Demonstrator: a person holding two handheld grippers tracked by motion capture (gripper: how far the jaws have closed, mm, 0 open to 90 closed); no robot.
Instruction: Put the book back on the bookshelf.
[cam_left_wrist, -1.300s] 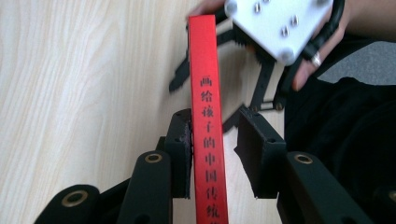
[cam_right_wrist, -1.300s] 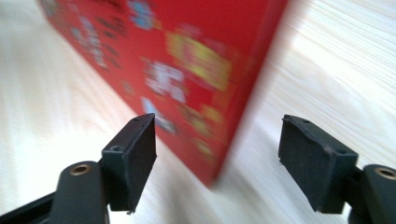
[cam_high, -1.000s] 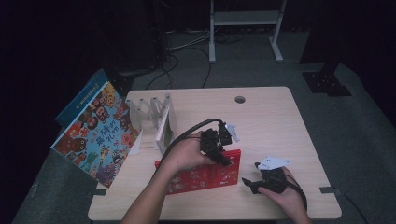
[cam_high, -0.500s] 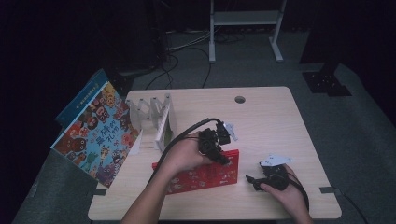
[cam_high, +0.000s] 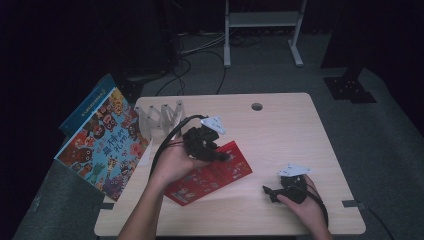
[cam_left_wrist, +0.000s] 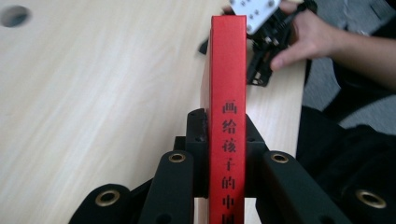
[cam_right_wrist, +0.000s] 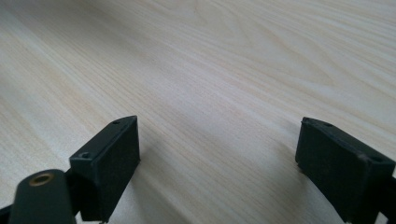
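Observation:
A thin red book (cam_high: 215, 177) is tilted over the wooden table (cam_high: 300, 135), its near corner down by the front. My left gripper (cam_high: 222, 156) is shut on its far edge. In the left gripper view the red spine with black characters (cam_left_wrist: 228, 56) stands between the black jaws of the left gripper (cam_left_wrist: 225, 121), which have just closed tighter on it. My right gripper (cam_high: 267, 192) rests at the front right of the table. Its jaws have just been opening and stand apart in the right gripper view (cam_right_wrist: 217, 126), with bare wood between them.
A large colourful picture book (cam_high: 102, 142) leans off the table's left edge. A clear slotted rack (cam_high: 160, 117) stands at the back left. A cable hole (cam_high: 257, 106) sits near the far edge. A white metal frame (cam_high: 260, 30) stands on the floor behind.
My left hand has risen and shifted left with the red book, which now lies more slanted. The right gripper has stayed in place.

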